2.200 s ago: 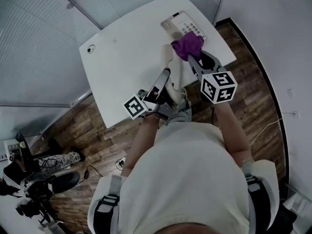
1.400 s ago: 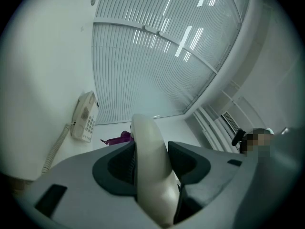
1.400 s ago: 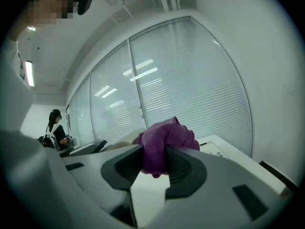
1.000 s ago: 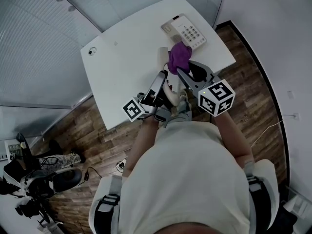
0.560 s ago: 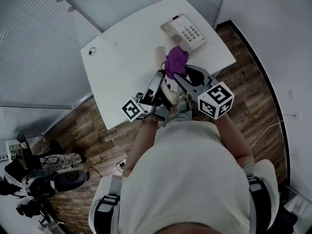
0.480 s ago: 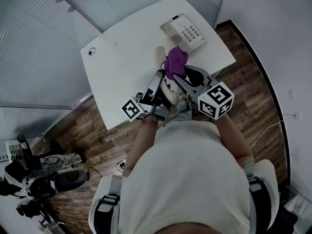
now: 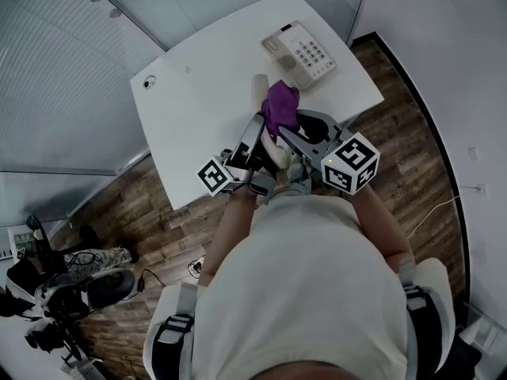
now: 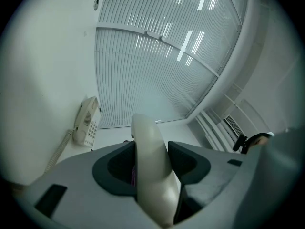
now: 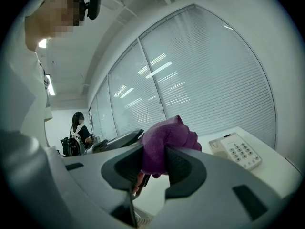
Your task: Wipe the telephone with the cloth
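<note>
The cream telephone base lies at the far right of the white table, its cradle empty. My left gripper is shut on the cream handset, which it holds lifted over the table's near side; the handset fills the gap between its jaws. A coiled cord runs to the base. My right gripper is shut on a bunched purple cloth, and the cloth rests against the handset. The cloth bulges above the jaws of my right gripper, with the base beyond.
A small round grommet sits in the table's far left corner. Slatted blinds run along the left and a white wall stands at the right. Wooden floor surrounds the table. Dark equipment stands on the floor at the lower left.
My right gripper has drawn the purple cloth back from the telephone base, left and nearer, onto the handset. The left gripper and the handset have hardly moved.
</note>
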